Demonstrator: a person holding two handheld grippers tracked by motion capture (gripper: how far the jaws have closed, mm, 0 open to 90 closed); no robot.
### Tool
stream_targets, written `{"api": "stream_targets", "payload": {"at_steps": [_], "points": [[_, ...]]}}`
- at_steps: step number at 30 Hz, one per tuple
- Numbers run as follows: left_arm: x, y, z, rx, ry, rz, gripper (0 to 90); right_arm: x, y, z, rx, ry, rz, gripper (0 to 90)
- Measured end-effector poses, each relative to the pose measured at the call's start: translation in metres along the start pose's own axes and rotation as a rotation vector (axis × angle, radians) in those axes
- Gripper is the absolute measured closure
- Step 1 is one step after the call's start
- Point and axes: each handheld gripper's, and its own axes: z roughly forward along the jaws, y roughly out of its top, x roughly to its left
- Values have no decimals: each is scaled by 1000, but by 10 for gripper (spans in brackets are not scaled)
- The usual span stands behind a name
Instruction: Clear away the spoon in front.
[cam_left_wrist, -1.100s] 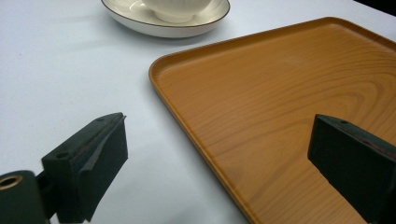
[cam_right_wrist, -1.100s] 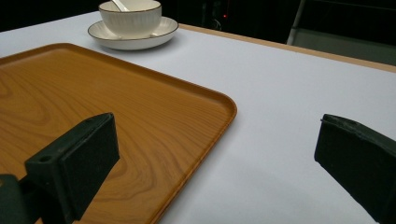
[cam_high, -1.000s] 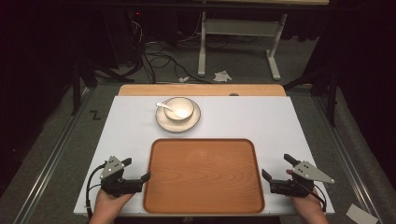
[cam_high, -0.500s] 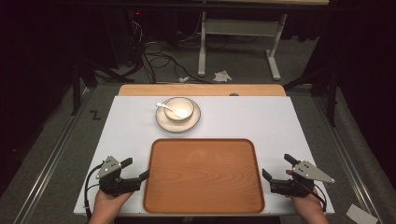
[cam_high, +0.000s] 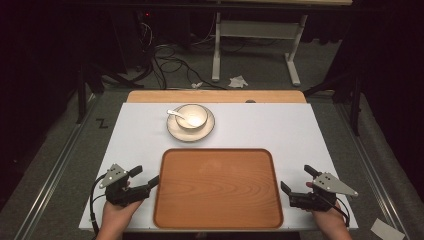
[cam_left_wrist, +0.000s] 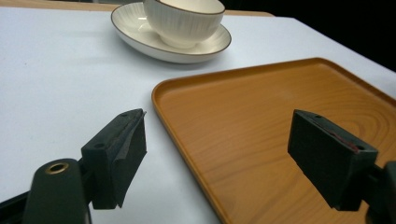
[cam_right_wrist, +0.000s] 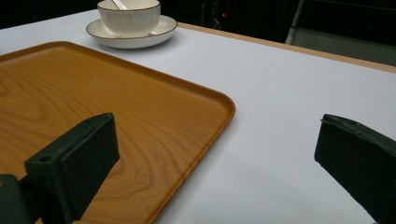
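Wooden and orange-brown, one tray (cam_high: 218, 187) lies flat in the lower middle of the high view on the white table (cam_high: 280, 130). It is a rounded rectangle whose long axis runs left to right across the frame, its long edges facing the person and the far side of the table.

Two grippers flank it. The left gripper (cam_high: 145, 179) sits at the lower left, its jaws pointing toward the tray's left rim. In the left gripper view the jaws straddle that rim, one over the table and one over the tray, with the pads clear of the wood; they have just been closing a little but hold nothing. The right gripper (cam_high: 296, 180) sits at the lower right, jaws spread wide and empty. In the right gripper view they stand on either side of the tray's near corner, touching nothing.

Above the tray, in the upper middle, one saucer (cam_high: 173, 128) carries one ribbed bowl (cam_high: 198, 118), and one spoon (cam_high: 181, 116) leans in the bowl with its handle toward the upper left.
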Motion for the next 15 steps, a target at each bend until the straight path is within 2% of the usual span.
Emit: {"api": "stream_targets", "payload": {"at_steps": [4,8,15], "points": [[-1,0,0,-9,10,1,203,0,0,0,0,-2,-4,11],[0,1,-2,-41,15,-31,203,0,0,0,1,3,-7,11],[4,10,3,-55,7,-65,204,1,0,0,4,-3,-10,11]]}}
